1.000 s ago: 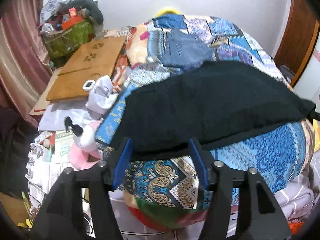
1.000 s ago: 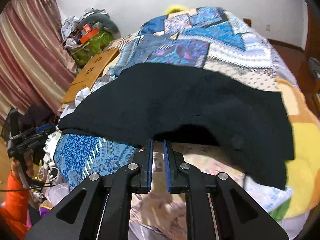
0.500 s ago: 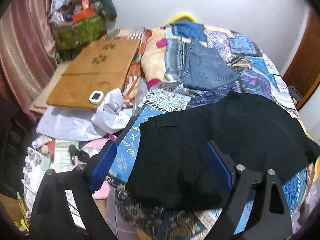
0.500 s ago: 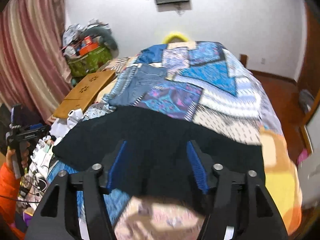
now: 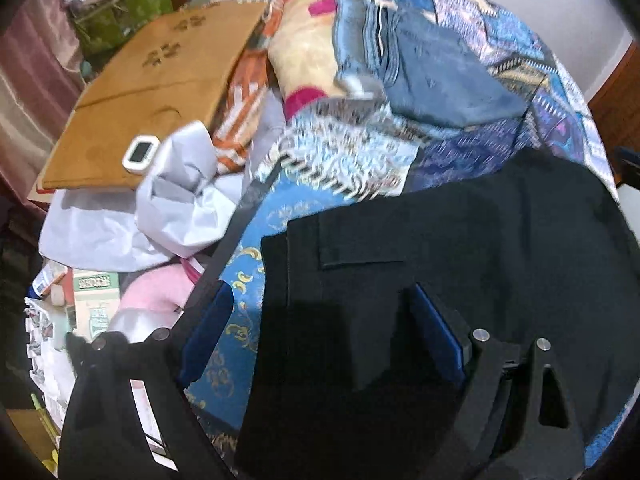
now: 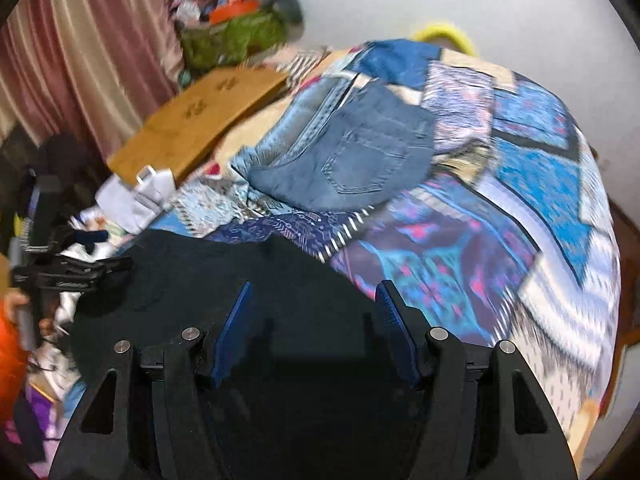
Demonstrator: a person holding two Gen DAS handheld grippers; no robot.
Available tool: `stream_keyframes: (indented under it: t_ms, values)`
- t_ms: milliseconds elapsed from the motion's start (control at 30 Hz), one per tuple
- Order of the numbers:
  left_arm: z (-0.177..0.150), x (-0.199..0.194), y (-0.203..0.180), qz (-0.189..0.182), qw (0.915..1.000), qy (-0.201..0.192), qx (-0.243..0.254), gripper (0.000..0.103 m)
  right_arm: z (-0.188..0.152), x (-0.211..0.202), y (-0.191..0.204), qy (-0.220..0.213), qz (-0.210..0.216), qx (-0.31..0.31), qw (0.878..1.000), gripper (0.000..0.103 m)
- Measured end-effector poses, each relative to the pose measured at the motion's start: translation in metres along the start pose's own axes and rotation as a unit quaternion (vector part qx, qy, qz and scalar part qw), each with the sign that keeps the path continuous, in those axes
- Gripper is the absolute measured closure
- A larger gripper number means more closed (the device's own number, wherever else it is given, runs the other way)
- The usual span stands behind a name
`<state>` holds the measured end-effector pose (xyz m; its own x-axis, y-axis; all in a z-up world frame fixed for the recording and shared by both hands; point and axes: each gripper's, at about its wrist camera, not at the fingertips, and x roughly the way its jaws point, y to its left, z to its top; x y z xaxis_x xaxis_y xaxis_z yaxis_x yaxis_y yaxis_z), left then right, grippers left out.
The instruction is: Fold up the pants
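The black pants [image 5: 460, 260] lay spread on the patterned blue bedspread [image 5: 256, 292] at the near end of the bed, with a pocket flap showing toward their left side. The left gripper [image 5: 320, 312] hung over the pants' left edge with its blue-padded fingers [image 5: 438, 332] spread wide and nothing between them; one finger stood over the bedspread just left of the cloth, the other over the black fabric. The right gripper [image 6: 314, 320] was likewise released, its two blue pads [image 6: 236, 324] wide apart above the dark cloth [image 6: 224, 272], gripping nothing. Whether either tool touched the fabric could not be told. Farther up the bed lay a pair of blue jeans [image 6: 352, 152], well apart from the black pants, with a back pocket facing up. To the left of the bed a brown wooden board [image 5: 152, 92] lay flat, with a small white device [image 5: 141, 153] resting at its near edge and crumpled white cloth [image 5: 176, 200] beside it. A green bag [image 6: 232, 40] piled with things stood at the far left by the pink curtain [image 6: 80, 52]. In the right wrist view the left gripper [image 6: 72, 270] showed at the left edge, held by a hand in an orange sleeve [image 6: 12, 352].
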<state>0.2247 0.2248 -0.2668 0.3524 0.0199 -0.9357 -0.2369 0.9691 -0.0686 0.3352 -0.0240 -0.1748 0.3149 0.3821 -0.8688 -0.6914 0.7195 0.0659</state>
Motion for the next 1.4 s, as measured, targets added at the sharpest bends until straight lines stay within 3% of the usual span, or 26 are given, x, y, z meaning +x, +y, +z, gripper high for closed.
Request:
stream_keyframes:
  t_ms: [133, 167, 200, 267, 300, 333, 400, 533, 633, 733, 833, 900, 1000, 1133, 1267, 1400]
  values:
    - [-0.005, 0.021, 0.007, -0.015, 0.9996, 0.023, -0.006, 0.006, 0.017, 0.058, 0.012, 0.066, 0.008, -0.024, 0.998, 0.046]
    - [-0.006, 0.022, 0.008, -0.013, 0.9997, 0.019, -0.007, 0.006, 0.020, 0.068, 0.015, 0.075, 0.005, -0.033, 0.997, 0.056]
    - [-0.007, 0.022, 0.011, 0.003, 0.9999, 0.008, -0.006, 0.006, 0.021, 0.079, 0.021, 0.084, -0.002, -0.048, 0.995, 0.069]
    - [-0.006, 0.020, 0.016, 0.068, 0.9975, -0.019, -0.001, 0.006, 0.021, 0.085, 0.027, 0.085, -0.008, -0.067, 0.994, 0.082]
    - [-0.006, 0.020, 0.019, 0.102, 0.9943, -0.029, 0.002, 0.006, 0.021, 0.086, 0.030, 0.085, -0.013, -0.073, 0.994, 0.086]
    - [-0.006, 0.023, 0.023, 0.108, 0.9937, -0.027, 0.002, 0.006, 0.021, 0.088, 0.031, 0.085, -0.019, -0.076, 0.993, 0.086]
    - [-0.005, 0.023, 0.029, 0.090, 0.9958, -0.015, -0.011, 0.007, 0.021, 0.088, 0.031, 0.086, -0.025, -0.077, 0.993, 0.086]
    - [-0.006, 0.000, 0.022, 0.103, 0.9941, -0.032, 0.008, 0.011, 0.020, 0.066, 0.029, 0.069, -0.033, -0.055, 0.996, 0.086]
    - [-0.010, -0.024, 0.012, 0.034, 0.9984, -0.044, 0.005, 0.011, 0.008, 0.035, 0.032, 0.050, -0.010, -0.042, 0.998, 0.085]
    - [-0.021, -0.034, -0.003, -0.003, 0.9994, -0.033, 0.014, 0.011, -0.016, 0.013, 0.041, 0.057, 0.008, -0.041, 0.997, 0.075]
    - [-0.042, -0.031, -0.026, 0.018, 0.9982, -0.019, 0.054, 0.011, -0.046, 0.002, 0.049, 0.076, 0.020, -0.040, 0.996, 0.073]
    - [-0.060, -0.026, -0.037, 0.029, 0.9970, -0.004, 0.072, 0.010, -0.068, -0.015, 0.054, 0.063, 0.008, -0.043, 0.997, 0.072]
    - [-0.077, -0.031, -0.032, 0.028, 0.9985, -0.005, 0.047, 0.010, -0.097, -0.033, 0.054, 0.057, 0.032, -0.020, 0.998, 0.069]
    - [-0.085, -0.044, -0.015, -0.001, 0.9999, 0.010, 0.000, 0.011, -0.135, -0.063, 0.054, 0.028, 0.032, -0.016, 0.999, 0.065]
    - [-0.088, -0.066, -0.027, 0.036, 0.9992, -0.011, 0.014, 0.011, -0.153, -0.100, 0.035, -0.007, 0.033, 0.019, 0.999, 0.065]
    - [-0.078, -0.086, -0.043, 0.041, 0.9980, -0.043, 0.022, 0.010, -0.164, -0.144, -0.010, -0.074, 0.006, 0.083, 0.994, 0.060]
